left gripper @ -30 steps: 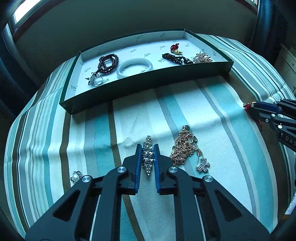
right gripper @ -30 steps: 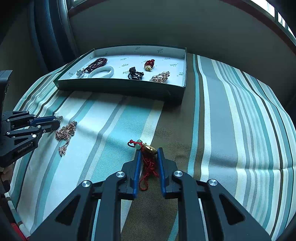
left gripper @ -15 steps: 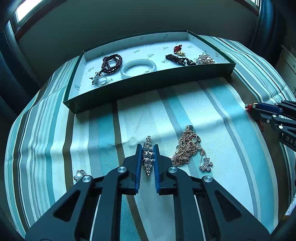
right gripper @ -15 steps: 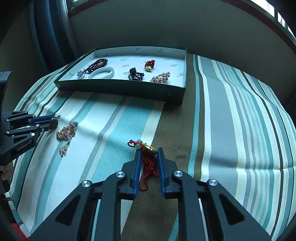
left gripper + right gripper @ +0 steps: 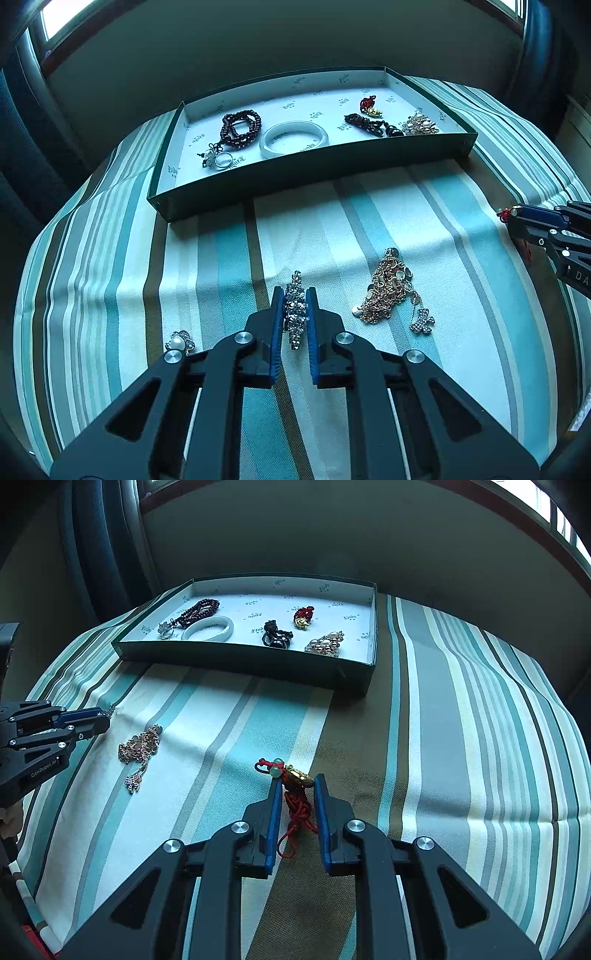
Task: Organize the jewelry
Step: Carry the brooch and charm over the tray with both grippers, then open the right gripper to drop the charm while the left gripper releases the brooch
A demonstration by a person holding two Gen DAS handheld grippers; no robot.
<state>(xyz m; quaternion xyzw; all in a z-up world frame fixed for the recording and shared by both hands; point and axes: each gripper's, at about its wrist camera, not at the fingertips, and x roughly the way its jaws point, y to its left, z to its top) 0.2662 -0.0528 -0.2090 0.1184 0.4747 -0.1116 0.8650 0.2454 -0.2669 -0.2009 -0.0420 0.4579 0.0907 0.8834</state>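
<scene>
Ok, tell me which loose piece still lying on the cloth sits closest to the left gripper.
The small pearl brooch, just beside the left gripper. The gold chain tangle lies farther off on its other side.

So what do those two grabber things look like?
Both the left gripper and the right gripper are black, with hollow triangle-shaped arms, shiny silver round bolts and blue pads lining their fingers. White lettering marks their sides.
</scene>
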